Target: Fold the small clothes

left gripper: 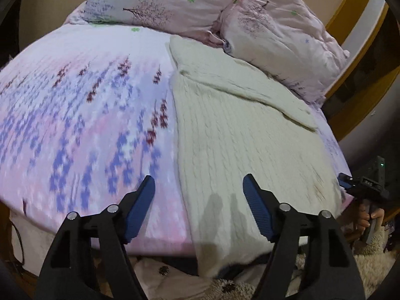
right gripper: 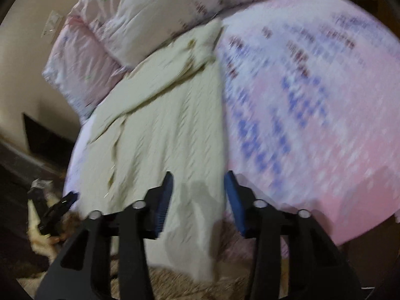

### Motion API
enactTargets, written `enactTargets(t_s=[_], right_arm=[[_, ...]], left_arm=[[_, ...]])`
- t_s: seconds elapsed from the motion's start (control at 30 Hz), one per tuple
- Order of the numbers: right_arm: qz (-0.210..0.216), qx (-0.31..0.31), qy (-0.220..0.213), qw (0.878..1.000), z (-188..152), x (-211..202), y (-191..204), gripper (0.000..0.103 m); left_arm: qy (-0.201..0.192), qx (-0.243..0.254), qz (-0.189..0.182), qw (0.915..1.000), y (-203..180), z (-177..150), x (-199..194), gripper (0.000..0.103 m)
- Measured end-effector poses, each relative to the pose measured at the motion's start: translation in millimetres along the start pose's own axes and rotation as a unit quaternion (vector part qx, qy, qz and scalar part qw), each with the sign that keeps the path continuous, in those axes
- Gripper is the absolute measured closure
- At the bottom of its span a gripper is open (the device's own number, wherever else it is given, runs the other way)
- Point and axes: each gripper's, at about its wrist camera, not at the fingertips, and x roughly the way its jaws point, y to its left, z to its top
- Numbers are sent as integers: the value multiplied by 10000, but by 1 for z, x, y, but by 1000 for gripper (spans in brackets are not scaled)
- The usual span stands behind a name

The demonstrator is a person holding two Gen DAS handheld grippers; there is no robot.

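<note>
Hovering with jaws apart and empty, the left gripper [left gripper: 198, 195] is straddling the long edge of the cream knit sweater [left gripper: 240, 135] lying lengthwise toward the pillows [left gripper: 175, 0], while the right gripper [right gripper: 198, 187], likewise parted, is hanging nearer over its hem.

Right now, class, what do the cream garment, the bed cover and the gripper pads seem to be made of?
Cream garment: looks like knitted wool or acrylic yarn, matte; raised cable ribs run along it.
Bed cover: apparently thin woven cotton or polyester, smooth, printed with purple and maroon flowers.
Gripper pads: probably blue rubber or textured plastic; a fine grid pattern shows on black, seemingly plastic fingers.
</note>
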Motion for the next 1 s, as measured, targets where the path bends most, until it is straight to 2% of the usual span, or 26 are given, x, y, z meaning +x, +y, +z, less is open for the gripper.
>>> enactTargets(t_s=[0.07, 0.2, 0.33, 0.4, 0.47, 0.57, 0.67, 0.7, 0.73, 0.77, 0.8, 0.93, 1.0], right_arm=[[98, -45, 95, 9999, -8, -2, 2, 65], [301, -22, 433, 9986, -24, -7, 3, 71], [326, -89, 608, 9976, -35, -12, 5, 73], [348, -151, 686, 9969, -38, -11, 9, 74], [368, -221, 758, 9962, -40, -9, 12, 78], [386, -302, 838, 9953, -40, -6, 18, 79], [439, -344, 877, 9946, -41, -4, 20, 79], [435, -357, 875, 9946, -40, -4, 21, 82], [407, -385, 873, 9946, -40, -3, 21, 93], [342, -444, 848, 9948, -40, -3, 25, 96], [321, -489, 805, 9950, -38, -4, 27, 97], [333, -818, 244, 9958, -25, -21, 44, 97], [194, -1123, -282, 9931, -14, -35, 58, 97]], left_arm=[[45, -95, -198, 9997, -2, -9, -5, 38], [224, -290, -542, 9979, -7, -23, -12, 42], [328, -425, -611, 9967, -12, -30, -16, 43], [419, -548, -715, 9951, -12, -33, -16, 48], [619, -668, -830, 9924, -11, -36, -12, 62], [898, -804, -841, 9891, -12, -42, -3, 64], [970, -842, -810, 9884, -13, -44, 2, 64], [990, -870, -818, 9879, -12, -43, 3, 67], [1045, -867, -831, 9873, -13, -43, 4, 80], [1074, -849, -834, 9871, -14, -43, 4, 93], [1087, -802, -827, 9874, -17, -40, 3, 95], [752, -491, -716, 9934, -26, -21, -9, 98], [528, -381, -627, 9959, -28, -7, -15, 98]])
